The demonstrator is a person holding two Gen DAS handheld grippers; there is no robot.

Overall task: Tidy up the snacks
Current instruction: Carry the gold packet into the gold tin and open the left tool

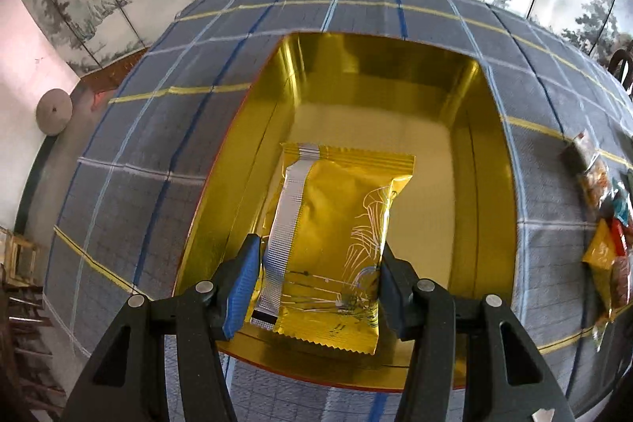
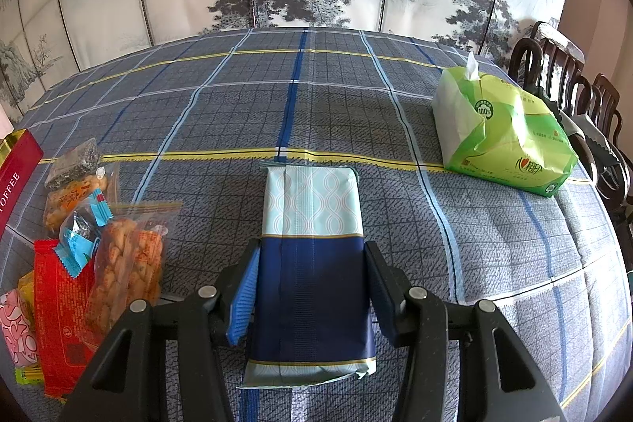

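1. Left gripper [image 1: 318,277] is clamping a gold snack packet [image 1: 336,244], holding it above the gold-lined box [image 1: 245,161].
2. Right gripper [image 2: 312,293] is clamping a blue-and-white packet [image 2: 312,263] over the checked tablecloth [image 2: 494,256].
3. Snack pile [image 2: 79,236] is lying left.

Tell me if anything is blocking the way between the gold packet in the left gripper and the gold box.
Nothing visible does. The left gripper holds the gold snack packet right over the open gold box, whose bare floor shows around it. The snack pile lies apart on the tablecloth.
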